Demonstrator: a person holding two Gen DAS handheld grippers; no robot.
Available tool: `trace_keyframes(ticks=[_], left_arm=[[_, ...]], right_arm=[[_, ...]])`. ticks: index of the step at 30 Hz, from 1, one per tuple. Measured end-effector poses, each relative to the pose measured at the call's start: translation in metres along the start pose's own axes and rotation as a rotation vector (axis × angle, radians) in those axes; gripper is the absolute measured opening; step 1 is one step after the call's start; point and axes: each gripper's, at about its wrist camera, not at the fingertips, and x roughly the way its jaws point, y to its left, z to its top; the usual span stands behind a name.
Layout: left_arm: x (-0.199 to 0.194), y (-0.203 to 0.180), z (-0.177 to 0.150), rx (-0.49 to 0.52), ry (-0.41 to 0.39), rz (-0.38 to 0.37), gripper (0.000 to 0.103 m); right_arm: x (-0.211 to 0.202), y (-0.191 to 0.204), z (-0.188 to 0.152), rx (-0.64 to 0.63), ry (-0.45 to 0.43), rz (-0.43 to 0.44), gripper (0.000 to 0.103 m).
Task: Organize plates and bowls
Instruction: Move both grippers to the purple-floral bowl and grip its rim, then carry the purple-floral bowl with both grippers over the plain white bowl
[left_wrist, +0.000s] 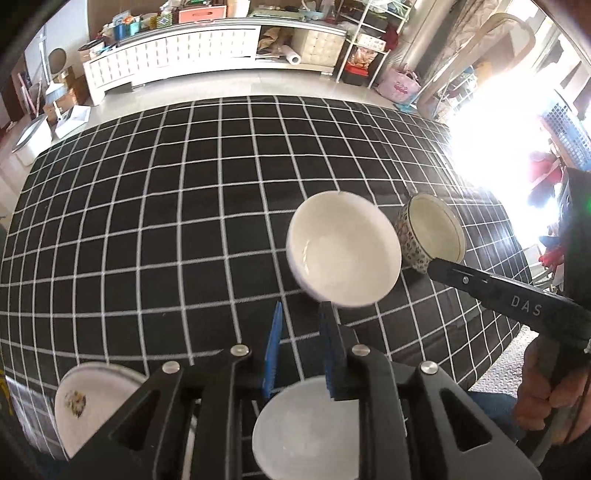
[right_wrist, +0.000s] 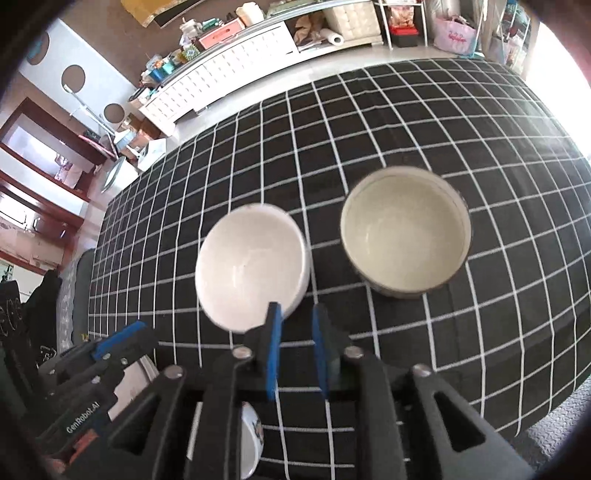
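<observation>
**Tableware on the checked table: two bowls, two plates**

Bowls, count two. The white bowl (left_wrist: 343, 251) stands on the black-and-white checked tablecloth (left_wrist: 147, 221) toward the table's right half, midway between near and far edges. The patterned bowl (left_wrist: 430, 232), cream inside with a speckled outer wall, stands just beside it on the right-edge side; a thin strip of cloth shows between them in the right wrist view.

Plates, count two. A plain white plate (left_wrist: 306, 424) lies at the near edge, under the left gripper's body. A plate with a floral print (left_wrist: 88, 402) lies at the near left corner.

Left gripper (left_wrist: 301, 314): jaws parted narrowly, holding nothing. The white bowl's near rim sits just beyond the right blue pad, not between the pads.

Right gripper (right_wrist: 295, 317): jaws parted narrowly, holding nothing. Its left pad overlaps the white bowl's (right_wrist: 253, 267) near rim; contact cannot be told. The patterned bowl (right_wrist: 404, 230) lies ahead and to the right of the jaws.

Open room: the cloth's left half and far side carry no tableware. The right edge runs close beyond the patterned bowl.
</observation>
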Motion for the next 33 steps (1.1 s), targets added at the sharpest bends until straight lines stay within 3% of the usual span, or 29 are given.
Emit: trace_keyframes(ticks=[3, 24, 33], left_arm=[[0.011, -0.002, 0.007, 0.003, 0.011, -0.005, 0.018], [0.075, 0.003, 0.04, 0.014, 0.066, -0.011, 0.018], [0.083, 0.013, 0.043, 0.003, 0.081, -0.018, 0.017]], right_arm=[[0.004, 0.002, 0.007, 0.004, -0.007, -0.009, 0.033], [0.046, 0.005, 0.026, -0.038, 0.04, -0.034, 0.033], [0.054, -0.006, 0.024, -0.017, 0.067, -0.019, 0.013]])
